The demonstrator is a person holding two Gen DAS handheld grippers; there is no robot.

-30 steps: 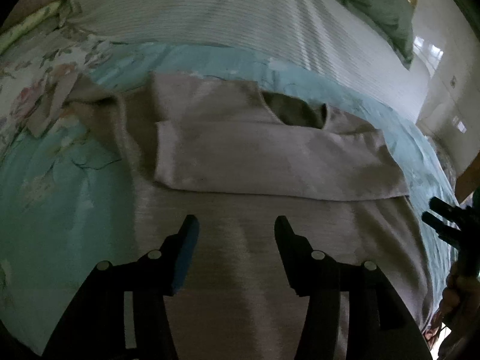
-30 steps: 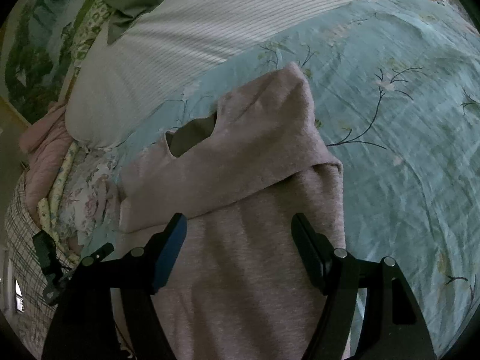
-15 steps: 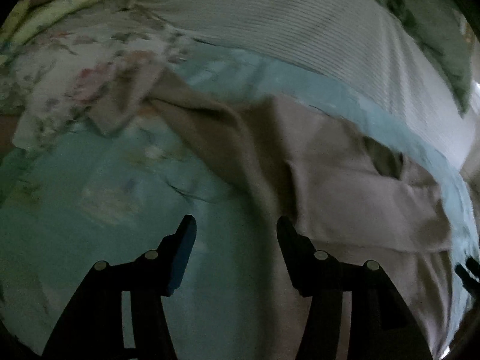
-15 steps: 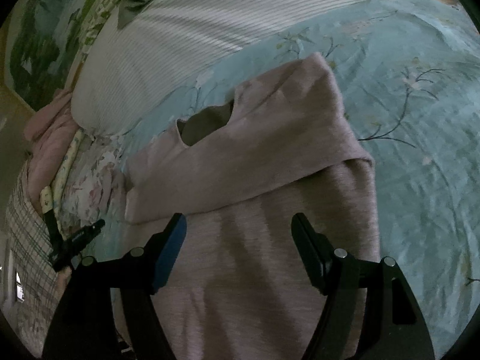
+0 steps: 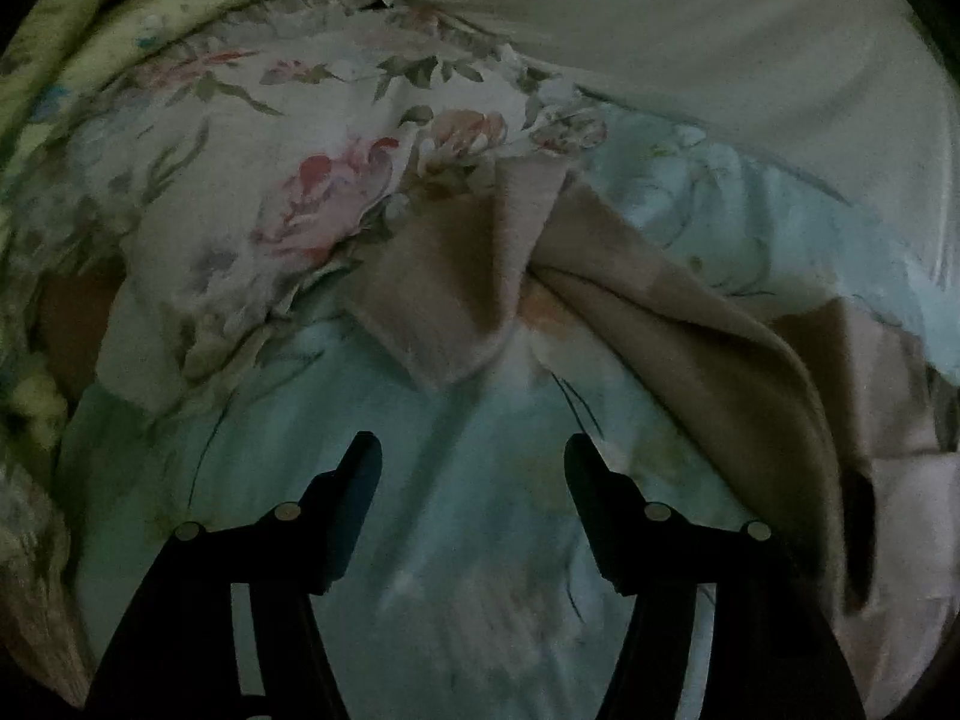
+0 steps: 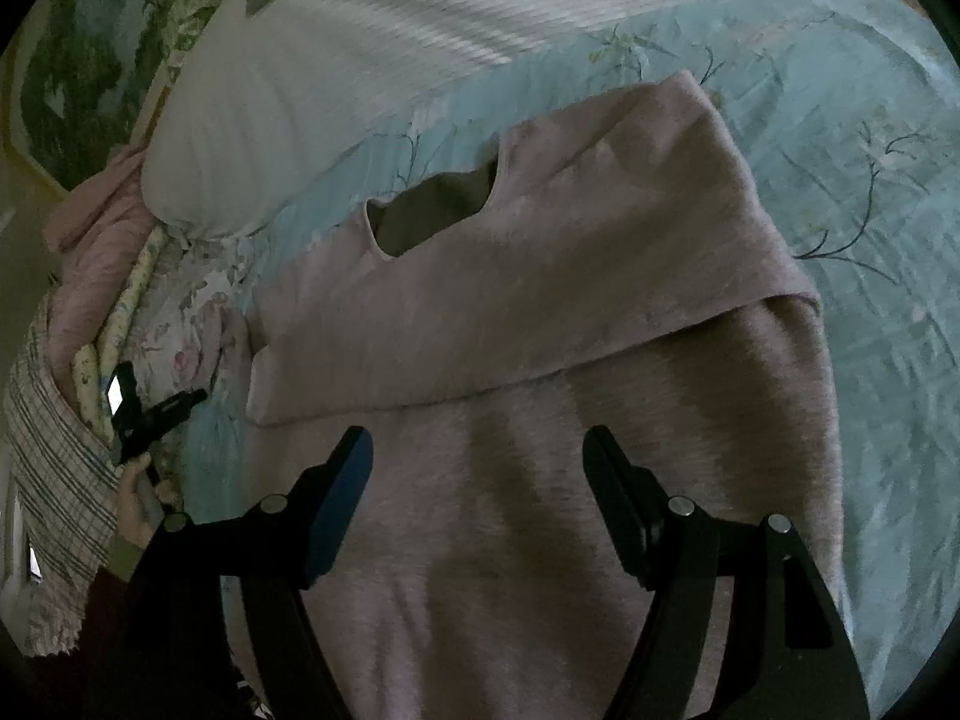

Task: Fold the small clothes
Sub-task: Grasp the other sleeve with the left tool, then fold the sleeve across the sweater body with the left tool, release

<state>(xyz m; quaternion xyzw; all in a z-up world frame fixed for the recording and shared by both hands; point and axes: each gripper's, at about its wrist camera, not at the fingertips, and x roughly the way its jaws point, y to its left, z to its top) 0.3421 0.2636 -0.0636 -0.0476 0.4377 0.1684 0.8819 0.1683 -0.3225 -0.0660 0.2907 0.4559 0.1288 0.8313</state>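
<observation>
A pale pink sweater [image 6: 540, 324] lies flat on the teal bedsheet, one sleeve folded across its chest, neck opening toward the pillows. My right gripper [image 6: 477, 450] is open and empty, hovering over the sweater's body. My left gripper [image 5: 471, 456] is open and empty above bare sheet, just short of the other sleeve's cuff [image 5: 456, 300], which lies stretched out to the side, partly on a floral cloth. The left gripper also shows small at the left edge of the right wrist view [image 6: 150, 414].
A teal floral bedsheet [image 6: 870, 192] covers the bed. A striped white pillow [image 6: 372, 42] lies behind the sweater. A floral cloth [image 5: 288, 168], a pink quilt [image 6: 90, 228] and a plaid blanket [image 6: 54, 432] pile up at the left side.
My left gripper has swung left off the sweater's body to the outstretched sleeve cuff. My right gripper has stayed over the sweater, shifting slightly. Both stay open.
</observation>
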